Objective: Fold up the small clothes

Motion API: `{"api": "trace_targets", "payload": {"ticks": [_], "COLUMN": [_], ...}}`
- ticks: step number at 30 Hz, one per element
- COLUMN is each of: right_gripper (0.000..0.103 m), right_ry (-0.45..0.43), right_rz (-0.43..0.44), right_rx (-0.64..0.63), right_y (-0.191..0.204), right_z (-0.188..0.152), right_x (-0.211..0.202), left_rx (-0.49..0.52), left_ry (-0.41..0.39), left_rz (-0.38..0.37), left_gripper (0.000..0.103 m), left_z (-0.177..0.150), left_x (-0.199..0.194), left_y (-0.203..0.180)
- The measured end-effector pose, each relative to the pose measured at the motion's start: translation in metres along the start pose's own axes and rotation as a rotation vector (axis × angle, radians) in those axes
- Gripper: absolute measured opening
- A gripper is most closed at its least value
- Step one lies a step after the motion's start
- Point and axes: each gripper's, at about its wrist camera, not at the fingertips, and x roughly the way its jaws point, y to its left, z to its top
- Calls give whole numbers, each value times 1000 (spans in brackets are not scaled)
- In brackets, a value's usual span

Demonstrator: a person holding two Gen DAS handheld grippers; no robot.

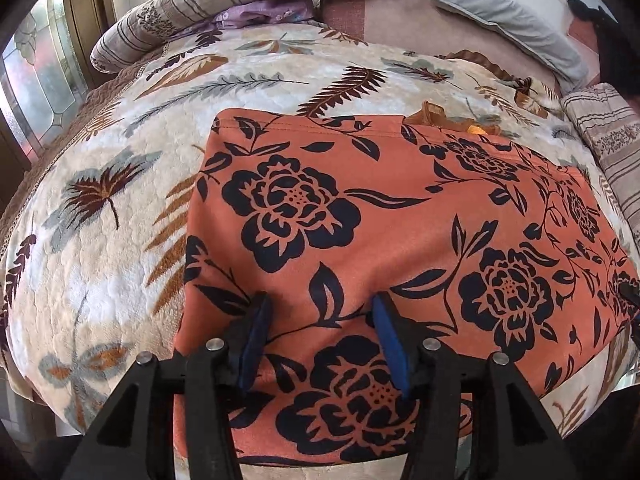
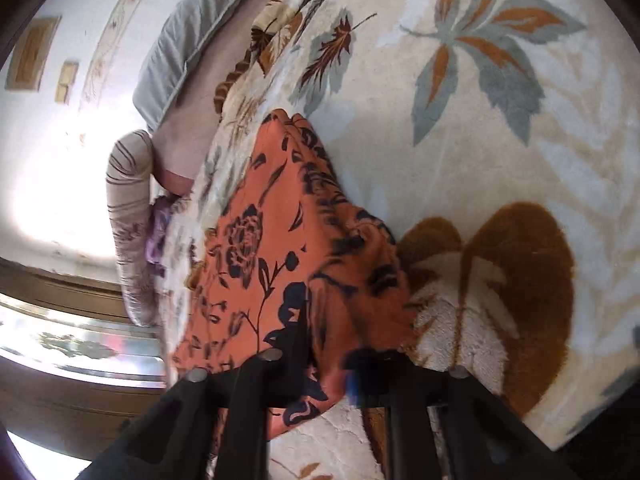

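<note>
Orange floral garment [image 1: 360, 240] spread flat on leaf-print blanket [image 1: 100, 220] over bed. Left tool [image 1: 320, 340] released, blue pads [image 1: 388, 336] apart, poised over garment's near edge, cloth beneath gap, pads seemingly not pinching. Right tool [image 2: 320, 364] at garment's side edge [image 2: 312, 280], cloth bunched and lifted between its fingers; view blurred, probably clenched on fabric. Striped bolster [image 1: 168, 28] and grey pillow [image 1: 500, 12] beyond.

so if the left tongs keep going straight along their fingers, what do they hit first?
Most likely the orange floral garment: the left tongs stand open and point down at its near part, spread on the leaf-print blanket. Nothing else shows in that line, though the gap is hard to judge.
</note>
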Motion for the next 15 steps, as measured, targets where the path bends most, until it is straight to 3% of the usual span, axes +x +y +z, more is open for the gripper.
{"api": "trace_targets", "payload": {"ticks": [3, 6, 7, 9, 11, 12, 15], "right_gripper": [13, 15, 23, 30, 77, 80, 80], "right_ry": [-90, -75, -22, -8, 12, -1, -46], "right_rz": [-101, -190, -219, -152, -130, -108, -28], "right_rx": [-182, -210, -195, -158, -139, -129, -158], "right_y": [33, 24, 15, 2, 0, 0, 6], "right_z": [-12, -15, -15, -14, -8, -4, 16], "right_x": [-19, -12, -2, -8, -24, -36, -65], "left_rx": [-24, -44, -20, 54, 67, 64, 86], "left_ry": [2, -126, -152, -115, 48, -12, -31], "left_rz": [13, -25, -18, 23, 63, 70, 81], "left_gripper": [54, 55, 55, 56, 60, 64, 64], "left_z": [6, 12, 13, 13, 5, 3, 0], "left_x": [-13, -45, -49, -32, 12, 9, 5], "left_y": [-4, -12, -18, -32, -32, -31, -34]}}
